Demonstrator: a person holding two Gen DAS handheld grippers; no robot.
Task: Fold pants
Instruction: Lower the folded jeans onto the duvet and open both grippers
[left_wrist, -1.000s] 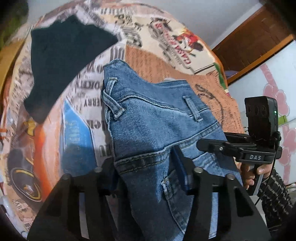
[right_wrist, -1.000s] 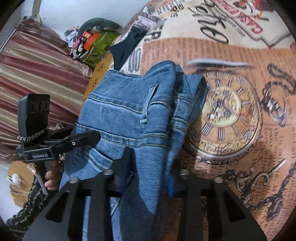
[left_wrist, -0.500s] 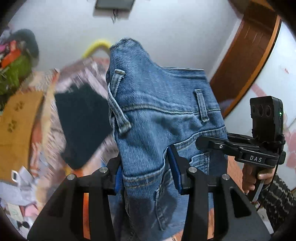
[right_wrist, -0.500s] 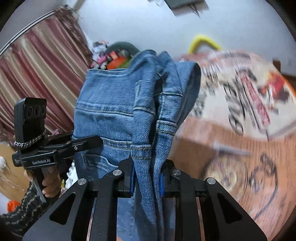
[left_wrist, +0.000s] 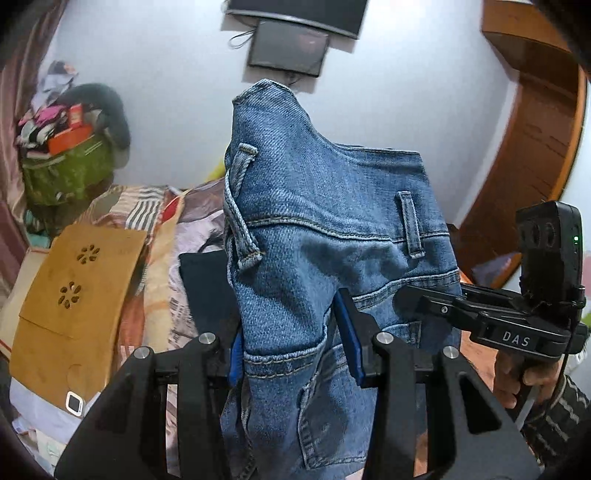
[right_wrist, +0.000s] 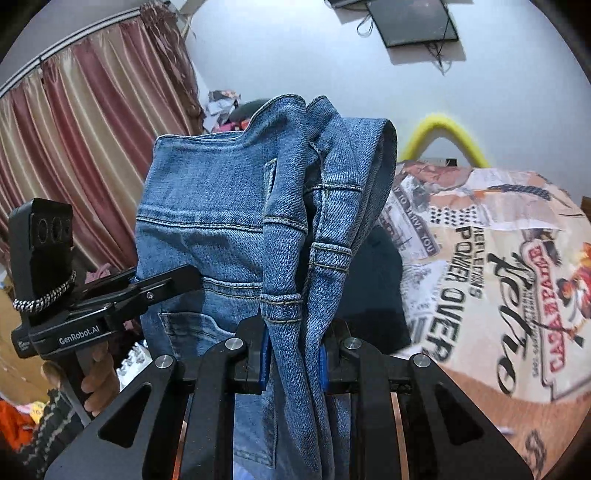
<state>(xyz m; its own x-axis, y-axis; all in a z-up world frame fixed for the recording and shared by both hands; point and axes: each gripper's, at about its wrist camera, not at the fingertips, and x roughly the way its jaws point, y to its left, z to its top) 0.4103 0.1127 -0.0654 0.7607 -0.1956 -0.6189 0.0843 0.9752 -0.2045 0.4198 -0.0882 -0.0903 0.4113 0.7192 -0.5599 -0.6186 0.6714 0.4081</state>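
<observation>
The blue denim pants (left_wrist: 332, 236) hang in the air by the waistband, lifted clear of the bed. My left gripper (left_wrist: 295, 350) is shut on one side of the waist near a belt loop. My right gripper (right_wrist: 293, 356) is shut on the bunched other side of the pants (right_wrist: 221, 229). Each gripper shows in the other's view, the right one (left_wrist: 436, 306) and the left one (right_wrist: 177, 284), both touching the denim. The legs hang down out of sight.
The bed with a printed sheet (right_wrist: 498, 295) lies below and to the right. A dark garment (left_wrist: 207, 291) lies on it. A yellow-brown board (left_wrist: 74, 302), a green bag (left_wrist: 66, 173), curtains (right_wrist: 92, 147) and a wooden door (left_wrist: 535, 155) surround the bed.
Both grippers have lifted the pants from the bed and tilted upward, so the wall and screen now show behind the raised waistband. Both grips have stayed shut.
</observation>
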